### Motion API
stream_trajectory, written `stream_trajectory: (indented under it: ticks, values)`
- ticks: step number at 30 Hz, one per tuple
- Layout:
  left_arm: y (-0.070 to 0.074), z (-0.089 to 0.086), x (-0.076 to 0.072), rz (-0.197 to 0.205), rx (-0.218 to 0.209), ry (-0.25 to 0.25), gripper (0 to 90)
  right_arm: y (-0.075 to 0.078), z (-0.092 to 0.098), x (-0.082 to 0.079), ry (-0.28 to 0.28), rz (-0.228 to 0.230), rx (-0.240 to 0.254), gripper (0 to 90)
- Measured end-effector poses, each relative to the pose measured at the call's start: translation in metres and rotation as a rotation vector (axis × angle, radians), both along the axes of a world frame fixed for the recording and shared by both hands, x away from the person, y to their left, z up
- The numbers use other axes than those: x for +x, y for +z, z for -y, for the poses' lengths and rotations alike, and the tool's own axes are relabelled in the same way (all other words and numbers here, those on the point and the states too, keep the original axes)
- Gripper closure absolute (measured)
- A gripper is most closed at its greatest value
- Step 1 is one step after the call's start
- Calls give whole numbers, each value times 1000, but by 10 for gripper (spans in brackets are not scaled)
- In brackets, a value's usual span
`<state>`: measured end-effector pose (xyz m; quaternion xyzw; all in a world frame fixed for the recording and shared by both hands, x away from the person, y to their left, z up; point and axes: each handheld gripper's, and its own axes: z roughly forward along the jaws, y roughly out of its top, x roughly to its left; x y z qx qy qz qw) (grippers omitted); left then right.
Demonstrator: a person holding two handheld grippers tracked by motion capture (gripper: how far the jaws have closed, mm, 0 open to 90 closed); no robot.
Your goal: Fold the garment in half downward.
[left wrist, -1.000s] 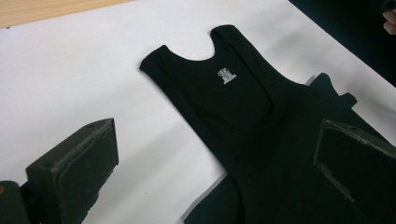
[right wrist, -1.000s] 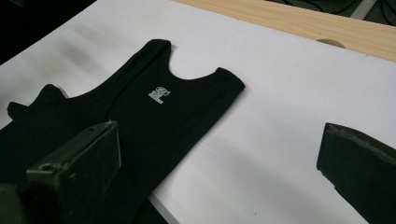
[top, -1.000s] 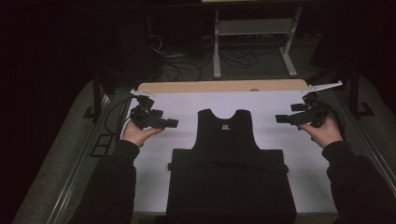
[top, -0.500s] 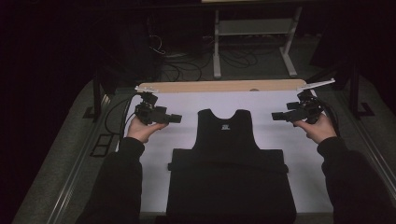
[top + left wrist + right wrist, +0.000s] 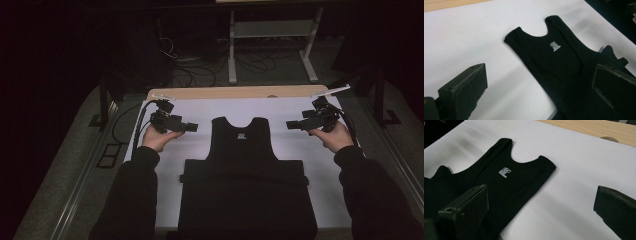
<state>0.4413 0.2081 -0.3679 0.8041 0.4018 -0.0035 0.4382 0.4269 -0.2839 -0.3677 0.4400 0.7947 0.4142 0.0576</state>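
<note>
Black tank top (image 5: 243, 150) is laid flat at the middle of the white table surface (image 5: 200, 107), neck toward the far wooden edge (image 5: 235, 92), its lower part folded into a wide band. A small white label (image 5: 555, 46) is seen below the neckline. The left gripper (image 5: 189, 127) is held above the sheet, left of the garment, jaws spread wide apart. The right gripper (image 5: 294, 124) is held to the garment's right, jaws likewise spread and empty.
</note>
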Motion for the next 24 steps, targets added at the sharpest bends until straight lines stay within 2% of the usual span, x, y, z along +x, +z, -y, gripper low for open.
stream_trajectory:
  ticks: [10,14,19,24]
  values:
    - [-7,9,9,-8,1,-15,0,-7,-9,10,12,-14,-4,0]
    - [-11,13,11,6,-19,-14,0,-11,-14,12,11,-17,10,0]
    - [-14,19,14,13,-38,-12,0,-15,-21,17,22,-25,1,0]
    - [-17,24,20,4,-33,-16,0,-18,-27,22,23,-31,-6,0]
